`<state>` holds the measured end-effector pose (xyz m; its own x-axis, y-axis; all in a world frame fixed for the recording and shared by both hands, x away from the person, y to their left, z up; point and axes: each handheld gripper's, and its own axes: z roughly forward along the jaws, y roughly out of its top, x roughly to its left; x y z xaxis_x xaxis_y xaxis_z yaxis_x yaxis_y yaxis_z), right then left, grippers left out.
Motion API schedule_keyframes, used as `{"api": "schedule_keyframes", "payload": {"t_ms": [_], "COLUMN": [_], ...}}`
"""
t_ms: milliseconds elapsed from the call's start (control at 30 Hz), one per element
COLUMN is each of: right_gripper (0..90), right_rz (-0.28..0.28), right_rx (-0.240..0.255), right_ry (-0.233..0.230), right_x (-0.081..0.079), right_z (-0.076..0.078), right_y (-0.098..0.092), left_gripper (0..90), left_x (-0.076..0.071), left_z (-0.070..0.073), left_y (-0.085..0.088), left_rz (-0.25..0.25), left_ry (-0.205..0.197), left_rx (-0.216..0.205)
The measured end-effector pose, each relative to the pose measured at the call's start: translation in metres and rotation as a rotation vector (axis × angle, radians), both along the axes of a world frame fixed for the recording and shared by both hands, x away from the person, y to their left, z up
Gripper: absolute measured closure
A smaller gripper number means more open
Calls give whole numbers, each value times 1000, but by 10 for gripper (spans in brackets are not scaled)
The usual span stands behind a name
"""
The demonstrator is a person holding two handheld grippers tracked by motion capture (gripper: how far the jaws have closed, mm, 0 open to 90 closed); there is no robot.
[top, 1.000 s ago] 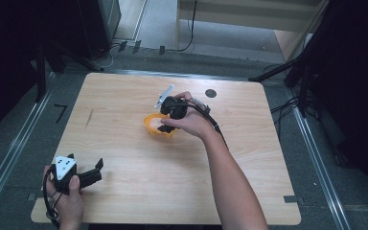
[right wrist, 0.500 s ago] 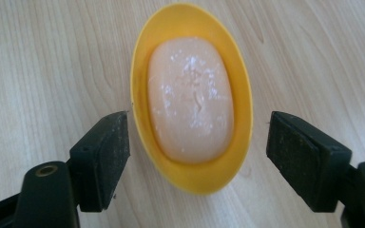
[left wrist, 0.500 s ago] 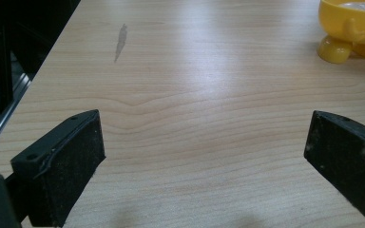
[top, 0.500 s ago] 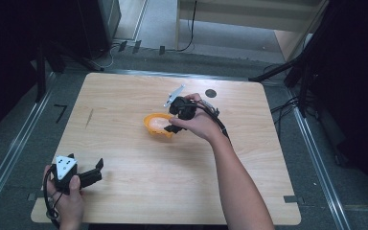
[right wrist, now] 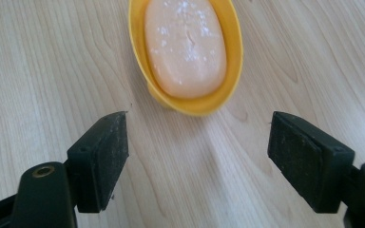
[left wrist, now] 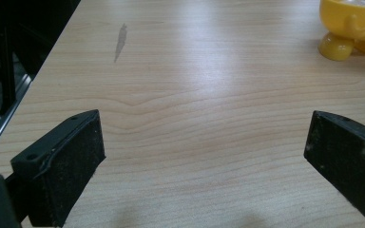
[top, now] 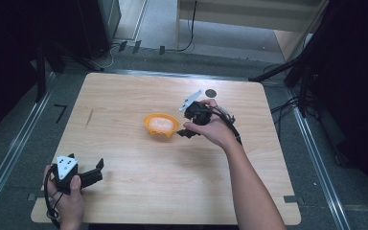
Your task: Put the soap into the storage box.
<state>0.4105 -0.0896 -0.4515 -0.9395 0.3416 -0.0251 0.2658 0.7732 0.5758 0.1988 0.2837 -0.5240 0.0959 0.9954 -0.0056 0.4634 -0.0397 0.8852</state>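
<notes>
The soap dish is a small oval one of bright yellow-orange plastic, and it stands near the middle of the wooden counter. In it lies a bar of soap, pale peach-pink, oval and smooth, with small white specks on its top; the bar takes almost all the inside of the dish, so that just a narrow yellow rim shows around it. From the left gripper view the dish stands on short round feet and has a small red mark on its side. The right gripper is held just beside the dish, on the dish's right side in the high view, and it points toward it. Its jaws are released and stand about half apart; they hold nothing and touch nothing, and in the right gripper view the bare counter lies between them, with the near end of the dish a little beyond the tips. The left gripper is near the front left corner of the counter, well apart from the dish. Its jaws are spread wide and empty, and between them is plain wood.
</notes>
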Motion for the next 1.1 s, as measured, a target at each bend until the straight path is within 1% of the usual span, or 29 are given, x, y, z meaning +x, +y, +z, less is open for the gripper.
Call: {"api": "schedule_keyframes", "payload": {"t_ms": [400, 533, 633, 700, 733, 833, 867, 933, 1033, 1067, 1100], "right_gripper": [208, 203, 200, 196, 193, 191, 188, 173, 155, 149, 148], "right_rz": [-73, -86, -85, -94, -97, -103, -108, -110, -125, -133, -137], "right_rx": [44, 41, 40, 32, 29, 39, 36, 36, 46, 49, 51], "right_ry": [10, 0, 7, -5, 6, 0, -1, 4, -2, 7, 6], "right_x": [-14, -20, -24, -28, -30, -34, -37, -41, -46, -48, -50], "right_z": [-14, -18, -22, -24, -25, -27, -28, -30, -33, -34, -35], "right_y": [-40, -48, -54, -57, -60, -66, -68, -73, -80, -83, -86], "left_gripper": [0, 0, 0, 0, 0, 0, 0, 0, 0, 0, 0], "left_x": [0, 0, 0, 0, 0, 0, 0, 0, 0, 0, 0], "left_z": [0, 0, 0, 0, 0, 0, 0, 0, 0, 0, 0], "left_y": [0, 0, 0, 0, 0, 0, 0, 0, 0, 0, 0], "left_rz": [1, 0, -2, -2, -2, -2, -2, -2, -2, -2, -2], "left_ry": [5, 3, 2, 2, 2, 2, 2, 2, 2, 2, 2], "left_rx": [9, 8, 8, 8, 8, 8, 8, 9, 9, 9, 9]}}
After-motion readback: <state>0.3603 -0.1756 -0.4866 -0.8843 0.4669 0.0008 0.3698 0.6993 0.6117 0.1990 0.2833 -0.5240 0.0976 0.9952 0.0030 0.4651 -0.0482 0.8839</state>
